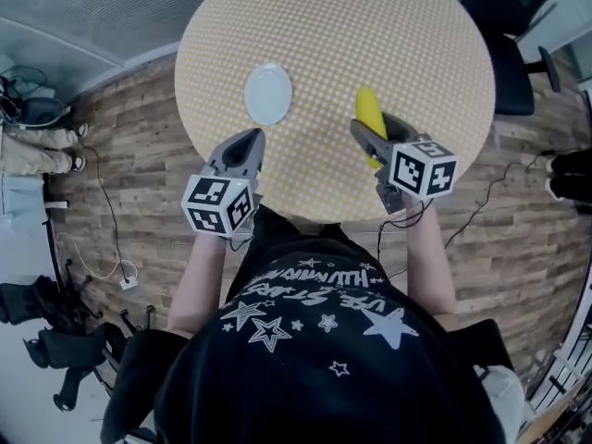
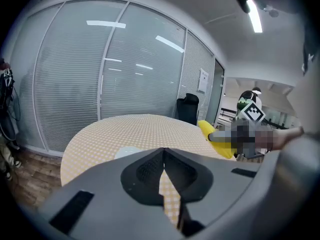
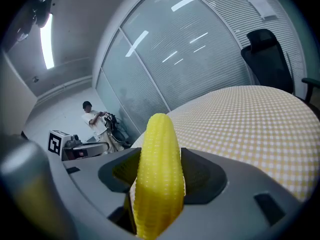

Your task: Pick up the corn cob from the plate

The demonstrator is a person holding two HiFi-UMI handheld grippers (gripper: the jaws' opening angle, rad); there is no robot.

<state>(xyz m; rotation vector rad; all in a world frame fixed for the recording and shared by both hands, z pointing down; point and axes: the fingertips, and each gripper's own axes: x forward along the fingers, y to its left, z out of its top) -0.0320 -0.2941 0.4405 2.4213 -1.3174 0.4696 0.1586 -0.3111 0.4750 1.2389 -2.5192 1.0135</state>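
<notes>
Above the table (image 1: 351, 26), right claw (image 3: 159, 156) clamped on corn cob (image 3: 158, 189), left claw (image 2: 163, 153) closed empty, plate (image 1: 268, 93) outside right gripper view

The corn cob (image 3: 159, 179) looks like smooth, faintly shiny yellow plastic with rows of tiny moulded bumps. The right gripper (image 3: 159, 156) and the left gripper (image 2: 163, 154) are matt grey plastic, their pads (image 2: 146, 170) finely ribbed. The round table (image 1: 370, 26) has a matt yellow-and-white checked covering, the plate (image 1: 267, 93) is smooth and white, and the floor (image 1: 139, 146) is wood-look planks
</notes>
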